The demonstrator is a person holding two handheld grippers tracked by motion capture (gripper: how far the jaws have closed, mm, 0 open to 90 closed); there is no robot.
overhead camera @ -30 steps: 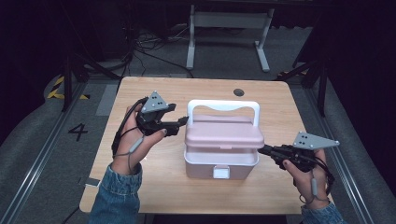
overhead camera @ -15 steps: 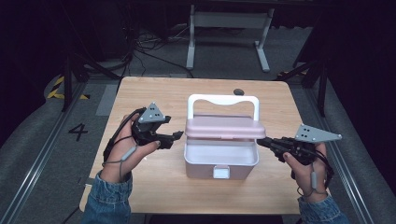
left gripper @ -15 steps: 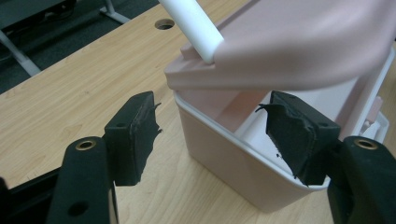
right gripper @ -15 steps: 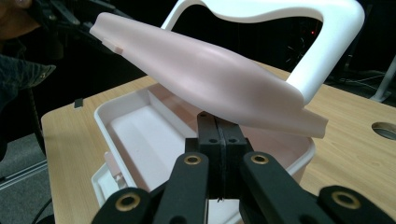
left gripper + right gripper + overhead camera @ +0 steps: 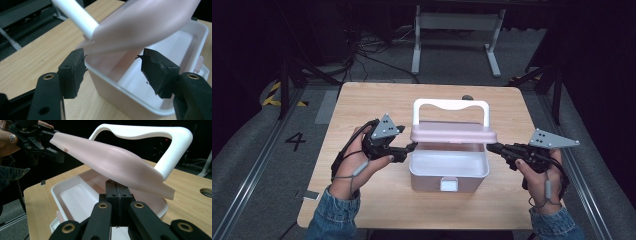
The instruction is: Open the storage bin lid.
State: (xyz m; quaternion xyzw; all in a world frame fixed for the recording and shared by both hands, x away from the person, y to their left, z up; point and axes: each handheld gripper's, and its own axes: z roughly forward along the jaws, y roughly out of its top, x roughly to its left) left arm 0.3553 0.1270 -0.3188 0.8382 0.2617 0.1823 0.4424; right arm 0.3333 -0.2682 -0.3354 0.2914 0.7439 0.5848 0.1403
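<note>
Centrally on the tabletop [image 5: 362, 102] sits the white box [image 5: 448, 172], its pink lid [image 5: 453, 133] raised and tilted, left gripper [image 5: 410, 148] jaws apart at the lid's left edge, right gripper [image 5: 490, 148] jaws together at the lid's right edge.

I work at a light wooden table [image 5: 362, 105] with rounded corners and a small dark round hole [image 5: 467, 97] near its far edge. Beyond it stands a white metal frame [image 5: 457, 25] on splayed feet, with black cables [image 5: 367, 47] tangled on the grey floor [image 5: 252, 150]. A black "4" [image 5: 295, 141] is marked there, near yellow-black hazard tape [image 5: 274, 95]. The room behind is dark.
</note>
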